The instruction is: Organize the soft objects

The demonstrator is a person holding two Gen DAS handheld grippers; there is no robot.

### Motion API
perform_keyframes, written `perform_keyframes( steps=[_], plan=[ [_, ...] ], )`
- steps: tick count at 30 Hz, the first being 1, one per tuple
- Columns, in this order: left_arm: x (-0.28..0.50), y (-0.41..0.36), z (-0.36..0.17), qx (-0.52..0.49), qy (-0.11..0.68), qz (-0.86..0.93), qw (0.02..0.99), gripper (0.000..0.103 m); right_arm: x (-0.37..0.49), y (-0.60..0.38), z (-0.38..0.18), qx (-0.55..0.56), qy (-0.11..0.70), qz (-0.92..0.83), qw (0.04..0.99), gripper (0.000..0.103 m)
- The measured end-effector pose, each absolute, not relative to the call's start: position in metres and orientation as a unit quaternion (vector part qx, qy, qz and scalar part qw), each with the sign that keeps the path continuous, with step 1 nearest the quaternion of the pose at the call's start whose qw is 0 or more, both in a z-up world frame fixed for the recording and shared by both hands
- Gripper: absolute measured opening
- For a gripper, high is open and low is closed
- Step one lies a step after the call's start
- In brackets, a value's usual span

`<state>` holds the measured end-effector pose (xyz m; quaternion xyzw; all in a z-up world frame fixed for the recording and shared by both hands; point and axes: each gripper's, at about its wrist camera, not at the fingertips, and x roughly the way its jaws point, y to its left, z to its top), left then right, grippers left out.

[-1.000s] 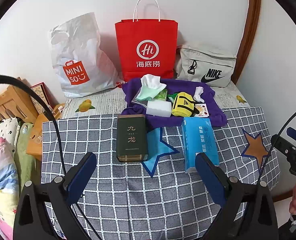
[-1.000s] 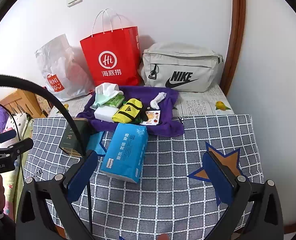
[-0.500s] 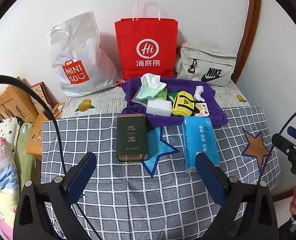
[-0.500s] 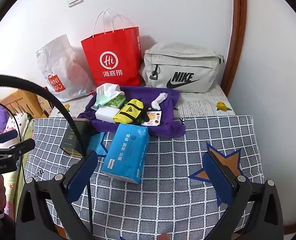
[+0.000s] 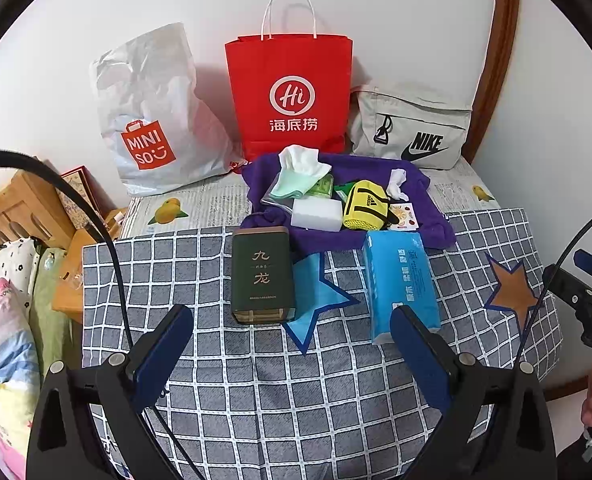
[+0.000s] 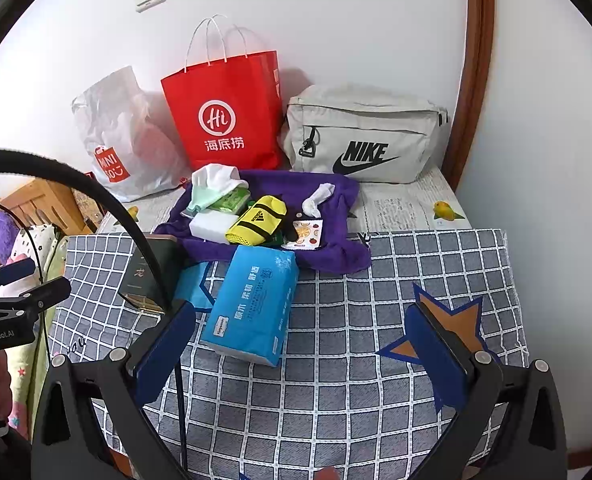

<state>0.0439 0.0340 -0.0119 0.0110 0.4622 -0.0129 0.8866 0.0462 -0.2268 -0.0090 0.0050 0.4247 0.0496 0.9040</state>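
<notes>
Both tongs (image 5: 291,340) (image 6: 310,340) agape, level above checked cloth (image 5: 255,380).

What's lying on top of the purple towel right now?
On the purple towel: a white sponge block, yellow Adidas pouch, white-and-green cloth, small white sock, fruit-print packet. Anything beneath them is hidden.

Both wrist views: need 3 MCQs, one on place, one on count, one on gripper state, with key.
1. Where does the blue tissue pack lie?
A. on the checked grey cloth
B. inside the red paper bag
C. on top of the grey Nike bag

2. How many bags stand against the wall?
A. one
B. three
C. five

3. What does the left gripper hold?
A. the dark green tin
B. a sock
C. nothing, jaws open

Key: A, it rests on the cloth; B, white Miniso plastic bag, red, Nike; C, nothing between its fingers.
</notes>
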Motion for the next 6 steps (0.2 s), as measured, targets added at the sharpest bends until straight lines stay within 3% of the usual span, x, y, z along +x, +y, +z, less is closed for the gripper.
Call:
perform_keyframes(
  steps=[6],
  plan=[
    [0.0465,0.029,-0.0103,0.017,0.457,-0.017,0.889,0.1,0.0493,-0.2272,-0.0121,0.004,0.428,0.05,0.903,0.103]
  ],
)
